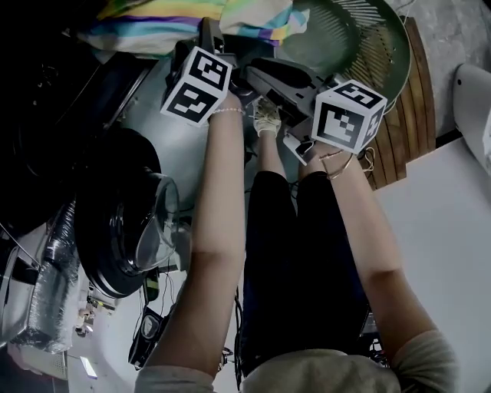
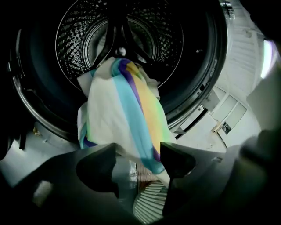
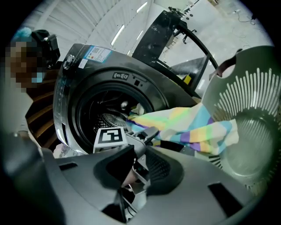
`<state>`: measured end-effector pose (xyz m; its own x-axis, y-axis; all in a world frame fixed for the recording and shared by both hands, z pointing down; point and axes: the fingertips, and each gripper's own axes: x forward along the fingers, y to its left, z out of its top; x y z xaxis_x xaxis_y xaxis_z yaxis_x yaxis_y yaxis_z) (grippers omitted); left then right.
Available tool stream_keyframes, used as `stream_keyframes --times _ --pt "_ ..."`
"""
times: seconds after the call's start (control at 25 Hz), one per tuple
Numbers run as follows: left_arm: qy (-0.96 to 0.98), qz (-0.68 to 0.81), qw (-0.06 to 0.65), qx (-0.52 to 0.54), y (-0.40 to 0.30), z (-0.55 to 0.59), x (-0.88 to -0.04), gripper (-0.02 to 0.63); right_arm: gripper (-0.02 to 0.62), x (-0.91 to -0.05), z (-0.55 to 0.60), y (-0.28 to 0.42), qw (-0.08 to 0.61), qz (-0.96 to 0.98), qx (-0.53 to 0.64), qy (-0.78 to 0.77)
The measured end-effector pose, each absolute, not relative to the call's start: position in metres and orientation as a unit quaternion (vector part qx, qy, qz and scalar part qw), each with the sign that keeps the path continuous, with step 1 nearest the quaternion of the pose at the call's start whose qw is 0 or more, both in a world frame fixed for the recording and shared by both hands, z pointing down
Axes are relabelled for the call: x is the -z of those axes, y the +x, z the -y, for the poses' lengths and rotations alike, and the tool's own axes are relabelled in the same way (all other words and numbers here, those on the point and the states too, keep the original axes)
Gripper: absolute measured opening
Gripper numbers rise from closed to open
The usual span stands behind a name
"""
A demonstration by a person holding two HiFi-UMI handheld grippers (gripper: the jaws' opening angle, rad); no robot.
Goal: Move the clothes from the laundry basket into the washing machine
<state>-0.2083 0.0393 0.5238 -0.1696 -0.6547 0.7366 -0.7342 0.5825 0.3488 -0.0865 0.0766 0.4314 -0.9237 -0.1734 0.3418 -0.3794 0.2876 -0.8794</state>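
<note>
A pastel striped cloth (image 2: pixel 127 114) hangs out of the washing machine's drum (image 2: pixel 123 39) and runs down between the jaws of my left gripper (image 2: pixel 138 162). Those jaws stand wide apart and do not pinch it. In the right gripper view the same cloth (image 3: pixel 189 125) stretches from the drum mouth (image 3: pixel 101 110) to the green laundry basket (image 3: pixel 254 132). My right gripper (image 3: pixel 137 173) hangs back from it, jaws nearly together with nothing in the narrow gap. From the head view, the left gripper (image 1: pixel 211 31) reaches the cloth (image 1: pixel 176 23) and the right gripper (image 1: pixel 255 71) lies beside the basket (image 1: pixel 376 46).
The washer's round glass door (image 1: pixel 149 222) hangs open at the left. A wooden slatted stand (image 1: pixel 406 115) carries the basket. My legs (image 1: pixel 299 253) are between my arms. A person (image 3: pixel 26 66) is at the left edge beside the washer.
</note>
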Motion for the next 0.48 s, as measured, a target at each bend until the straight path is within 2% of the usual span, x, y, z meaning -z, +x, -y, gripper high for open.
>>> stream_keyframes --times 0.04,0.08,0.12,0.16,0.2,0.48 --pt "0.457 0.765 0.451 -0.044 -0.213 -0.035 -0.524 0.308 0.094 -0.432 -0.077 -0.086 0.091 0.798 -0.57 0.173" --pt "0.462 0.77 0.438 -0.05 -0.22 -0.032 -0.522 0.234 0.093 -0.432 -0.077 -0.085 0.092 0.798 -0.57 0.173" --pt "0.467 0.774 0.422 -0.059 -0.227 -0.029 -0.519 0.109 0.093 -0.433 -0.077 -0.084 0.091 0.798 -0.57 0.175" --pt "0.476 0.777 0.407 -0.067 -0.232 -0.025 -0.514 0.065 0.094 -0.434 -0.076 -0.083 0.092 0.798 -0.568 0.178" --pt "0.486 0.776 0.394 -0.075 -0.235 -0.021 -0.51 0.044 0.094 -0.435 -0.074 -0.082 0.094 0.799 -0.566 0.181" --pt "0.519 0.792 0.307 -0.098 -0.273 -0.005 -0.459 0.035 0.092 -0.432 -0.068 -0.087 0.099 0.804 -0.557 0.184"
